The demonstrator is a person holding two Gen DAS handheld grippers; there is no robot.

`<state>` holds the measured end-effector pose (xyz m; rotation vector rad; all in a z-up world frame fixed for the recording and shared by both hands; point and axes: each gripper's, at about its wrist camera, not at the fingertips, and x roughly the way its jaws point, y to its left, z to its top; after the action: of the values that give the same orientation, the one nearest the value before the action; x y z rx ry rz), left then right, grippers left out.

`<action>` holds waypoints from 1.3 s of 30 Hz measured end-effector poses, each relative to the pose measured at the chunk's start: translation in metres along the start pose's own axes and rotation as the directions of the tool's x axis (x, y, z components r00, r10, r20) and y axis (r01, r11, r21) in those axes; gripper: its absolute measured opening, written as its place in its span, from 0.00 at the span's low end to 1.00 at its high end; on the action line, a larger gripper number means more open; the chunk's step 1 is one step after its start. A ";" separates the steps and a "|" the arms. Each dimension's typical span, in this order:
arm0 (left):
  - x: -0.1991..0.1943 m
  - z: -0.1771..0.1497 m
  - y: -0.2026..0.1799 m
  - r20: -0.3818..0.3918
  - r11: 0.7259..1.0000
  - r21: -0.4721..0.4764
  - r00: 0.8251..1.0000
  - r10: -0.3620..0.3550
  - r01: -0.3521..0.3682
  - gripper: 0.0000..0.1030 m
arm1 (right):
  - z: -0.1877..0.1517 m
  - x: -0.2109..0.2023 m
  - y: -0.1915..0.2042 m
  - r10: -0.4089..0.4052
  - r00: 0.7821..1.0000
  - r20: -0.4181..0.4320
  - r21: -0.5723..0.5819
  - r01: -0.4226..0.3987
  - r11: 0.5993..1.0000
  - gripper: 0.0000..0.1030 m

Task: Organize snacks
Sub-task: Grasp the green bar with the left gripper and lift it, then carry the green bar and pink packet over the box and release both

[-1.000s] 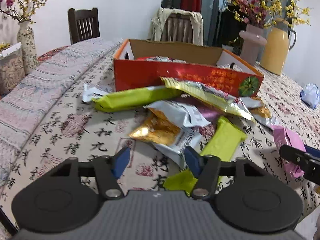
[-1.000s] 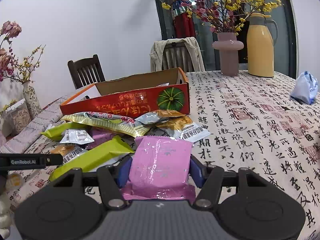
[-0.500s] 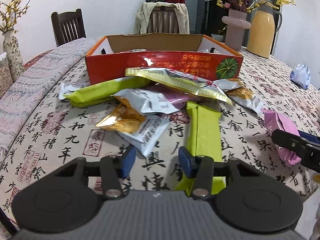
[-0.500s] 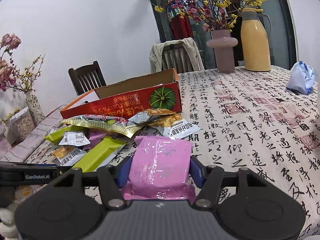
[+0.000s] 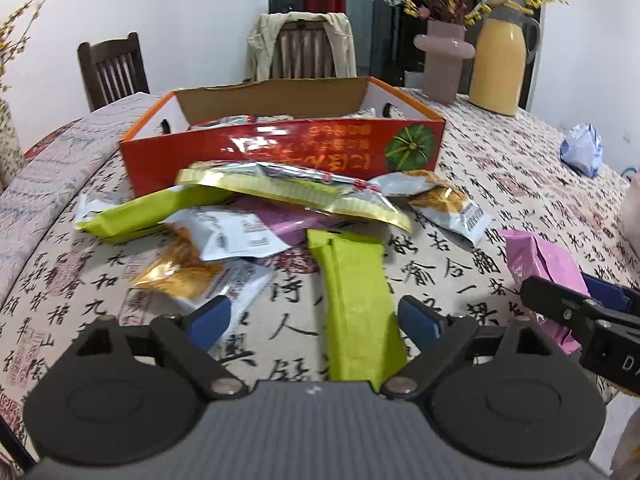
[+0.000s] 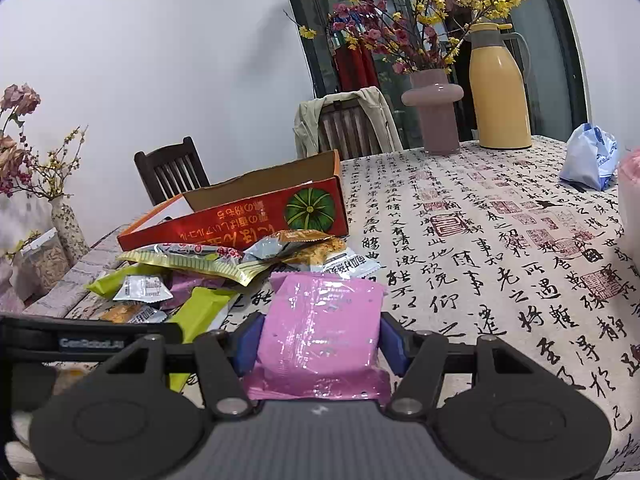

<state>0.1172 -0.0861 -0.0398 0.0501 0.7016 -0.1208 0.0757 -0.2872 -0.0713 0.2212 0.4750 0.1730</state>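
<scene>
Left wrist view: the left claw (image 5: 312, 320) was found opening, its jaws far wider than a second before, and was now lined up over a lime-green snack packet (image 5: 356, 304) lying flat on the surface (image 5: 500, 184); no pad pressed it. A pickup was judged imminent.

Right wrist view: the right claw (image 6: 318, 344) remained clamped on a pink snack packet (image 6: 320, 332), short of the orange box (image 6: 240, 224).

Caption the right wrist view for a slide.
Right gripper clamps a pink snack packet above the tablecloth, with the snack pile and red box beyond.
</scene>
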 end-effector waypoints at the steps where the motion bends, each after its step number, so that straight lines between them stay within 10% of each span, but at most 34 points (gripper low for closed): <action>1: 0.002 0.000 -0.003 -0.006 1.000 0.006 1.000 -0.001 0.001 0.85 | 0.000 -0.001 0.000 0.001 1.000 0.001 0.000 -0.001 1.000 0.59; 12: 0.008 -0.005 -0.016 -0.017 0.998 0.053 0.999 -0.046 0.047 0.38 | -0.002 -0.004 -0.004 0.009 1.000 0.004 0.009 -0.009 1.000 0.59; 39: -0.052 0.019 0.010 0.130 0.999 0.029 0.991 -0.039 0.036 0.34 | 0.017 -0.009 0.020 0.025 0.998 0.056 -0.029 -0.023 0.999 0.59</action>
<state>0.0910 -0.0732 0.0086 0.0539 0.5708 -0.1681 0.0734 -0.2723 -0.0479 0.2036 0.4139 0.1964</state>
